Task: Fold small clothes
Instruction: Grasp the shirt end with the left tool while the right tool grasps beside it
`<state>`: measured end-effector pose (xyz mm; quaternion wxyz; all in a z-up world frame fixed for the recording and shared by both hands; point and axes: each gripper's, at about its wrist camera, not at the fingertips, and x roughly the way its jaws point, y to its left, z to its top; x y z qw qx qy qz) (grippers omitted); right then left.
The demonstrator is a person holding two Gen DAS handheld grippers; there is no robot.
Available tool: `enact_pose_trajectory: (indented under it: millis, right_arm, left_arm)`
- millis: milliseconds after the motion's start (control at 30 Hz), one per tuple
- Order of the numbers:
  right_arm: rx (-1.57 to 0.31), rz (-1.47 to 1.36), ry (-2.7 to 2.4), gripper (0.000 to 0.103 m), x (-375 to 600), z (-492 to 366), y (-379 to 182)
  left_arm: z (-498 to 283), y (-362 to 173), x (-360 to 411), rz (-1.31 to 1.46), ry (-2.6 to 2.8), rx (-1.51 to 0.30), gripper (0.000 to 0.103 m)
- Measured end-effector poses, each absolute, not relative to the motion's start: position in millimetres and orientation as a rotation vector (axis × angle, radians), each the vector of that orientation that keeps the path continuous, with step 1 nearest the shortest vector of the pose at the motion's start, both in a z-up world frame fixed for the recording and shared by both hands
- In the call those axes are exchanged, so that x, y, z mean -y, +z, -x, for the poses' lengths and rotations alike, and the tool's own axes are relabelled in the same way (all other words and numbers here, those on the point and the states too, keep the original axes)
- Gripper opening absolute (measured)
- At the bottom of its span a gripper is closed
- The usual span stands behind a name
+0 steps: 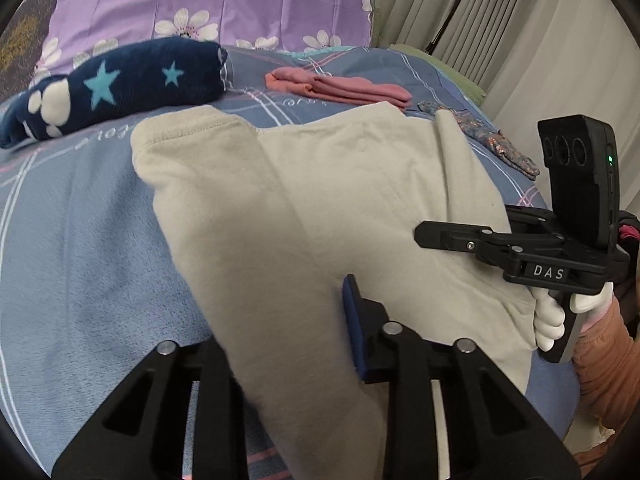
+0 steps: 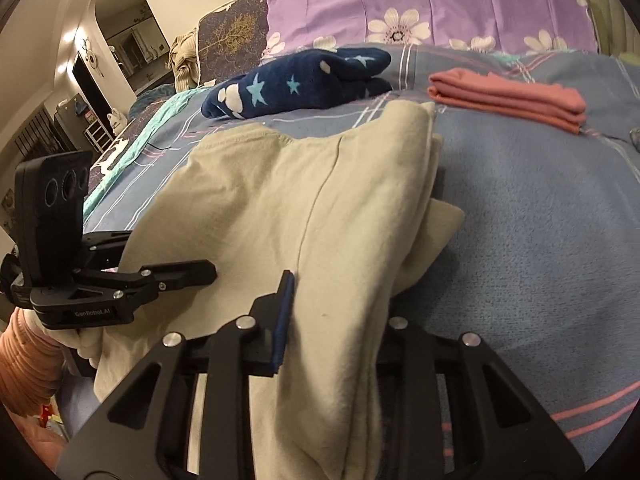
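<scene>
A cream garment [image 1: 320, 200] lies spread on the blue bed cover [image 1: 80, 260], its near edge lifted. My left gripper [image 1: 292, 332] is shut on the left part of that edge. One blue pad [image 1: 354, 320] presses the cloth, and the other finger is hidden under it. Seen from the right wrist, the cream garment [image 2: 280, 220] bunches through my right gripper [image 2: 336, 328], which is shut on it. There too only one blue pad [image 2: 284, 320] shows. Each wrist view also catches the other gripper [image 1: 424, 236] [image 2: 208, 274] at the garment's side edge, its fingertips buried in the cloth.
Behind the garment lie a folded navy star-print piece [image 1: 120, 84], a folded pink piece [image 1: 344, 88] and a small floral cloth [image 1: 492, 140]. A purple flowered pillow [image 1: 220, 0] closes the back. A white-gloved hand [image 1: 552, 320] with a pink sleeve holds the right gripper.
</scene>
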<state>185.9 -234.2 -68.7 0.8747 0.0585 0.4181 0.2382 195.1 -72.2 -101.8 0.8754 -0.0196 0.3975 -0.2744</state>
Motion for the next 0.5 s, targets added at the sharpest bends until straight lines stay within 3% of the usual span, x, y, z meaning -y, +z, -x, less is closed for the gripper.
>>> enact_pose_trajectory:
  millis: [500]
  right_arm:
    - [-0.597, -0.021, 0.401, 0.021, 235, -105, 9]
  left_arm:
    - [-141, -44, 87, -0.024, -0.564, -0.606, 0.021]
